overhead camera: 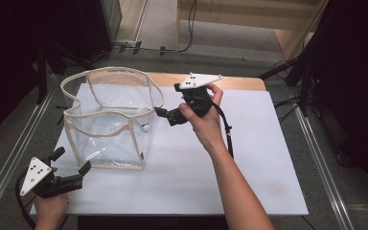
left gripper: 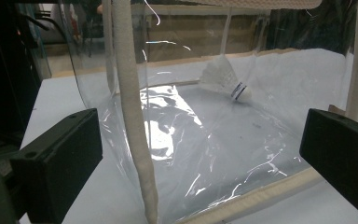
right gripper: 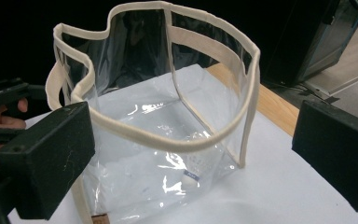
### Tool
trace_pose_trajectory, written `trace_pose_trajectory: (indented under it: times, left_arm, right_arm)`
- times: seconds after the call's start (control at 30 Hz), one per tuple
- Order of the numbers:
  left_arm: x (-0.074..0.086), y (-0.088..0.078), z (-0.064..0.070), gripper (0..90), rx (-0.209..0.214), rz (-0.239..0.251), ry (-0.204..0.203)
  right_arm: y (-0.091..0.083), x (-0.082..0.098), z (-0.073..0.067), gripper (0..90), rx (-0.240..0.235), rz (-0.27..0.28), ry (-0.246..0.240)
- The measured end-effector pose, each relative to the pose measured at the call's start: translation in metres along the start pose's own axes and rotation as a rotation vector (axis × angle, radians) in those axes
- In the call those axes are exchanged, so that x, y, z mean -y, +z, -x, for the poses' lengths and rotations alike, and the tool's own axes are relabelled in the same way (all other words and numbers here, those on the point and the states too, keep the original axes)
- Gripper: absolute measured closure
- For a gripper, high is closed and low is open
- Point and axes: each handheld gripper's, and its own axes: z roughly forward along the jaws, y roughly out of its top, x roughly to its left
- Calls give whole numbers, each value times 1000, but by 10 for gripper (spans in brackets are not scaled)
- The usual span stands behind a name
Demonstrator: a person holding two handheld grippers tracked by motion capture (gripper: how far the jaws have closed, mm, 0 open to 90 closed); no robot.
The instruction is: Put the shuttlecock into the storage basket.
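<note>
A clear plastic bag [overhead camera: 108,120] with cream fabric trim stood open on the white desk [overhead camera: 249,158], toward its left side. Inside it, a white shuttlecock [left gripper: 226,80] lay on the bottom, its cork ringed by a dark band. The right tool [overhead camera: 159,113] hovered beside the bag's rim with jaws wide apart and empty. The left tool [overhead camera: 72,165], also open and empty, faced the bag's near corner.
</note>
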Motion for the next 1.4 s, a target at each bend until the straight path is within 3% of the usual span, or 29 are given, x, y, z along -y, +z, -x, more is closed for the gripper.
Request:
trace_pose_trajectory:
  times: [0.6,1.4]
  left_arm:
    - [0,0,0,0,-4,-2,3]
    - [0,0,1,0,-5,-4,7]
  right_arm:
    - [-27,31,9,0,52,1,14]
    - [-46,69,14,0,89,-13,32]
